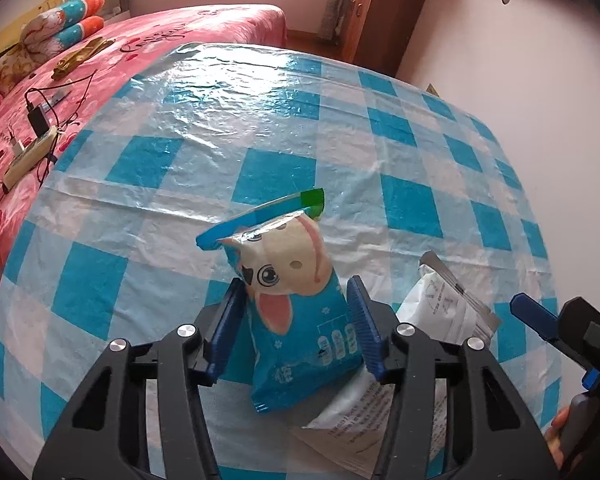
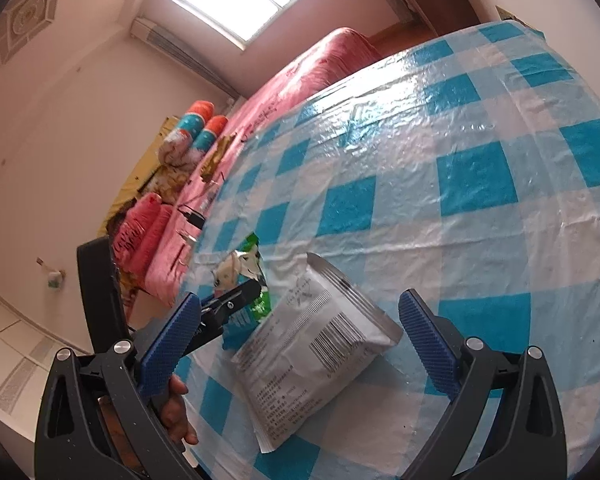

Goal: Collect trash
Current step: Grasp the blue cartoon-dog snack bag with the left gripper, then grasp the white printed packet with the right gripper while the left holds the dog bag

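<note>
The left tongs [image 1: 296, 320] pinch the blue cartoon snack wrapper [image 1: 296, 300], raised off the checkered surface [image 1: 260, 120]. The right tongs [image 2: 300, 336] are spread around the white pouch [image 2: 308, 344] lying there. I judge 1 of 2 visible pieces collected; no bin shows.

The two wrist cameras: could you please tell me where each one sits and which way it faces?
Left wrist: sits on the left gripper, looking along its fingers across the checked table toward the bed; its fingers flank the blue wrapper; the right gripper shows at the right edge.
Right wrist: sits on the right gripper, tilted, facing the white packet between its open fingers; the left gripper and a hand show.
Shared: table, bed, blue wrapper, white packet.
</note>
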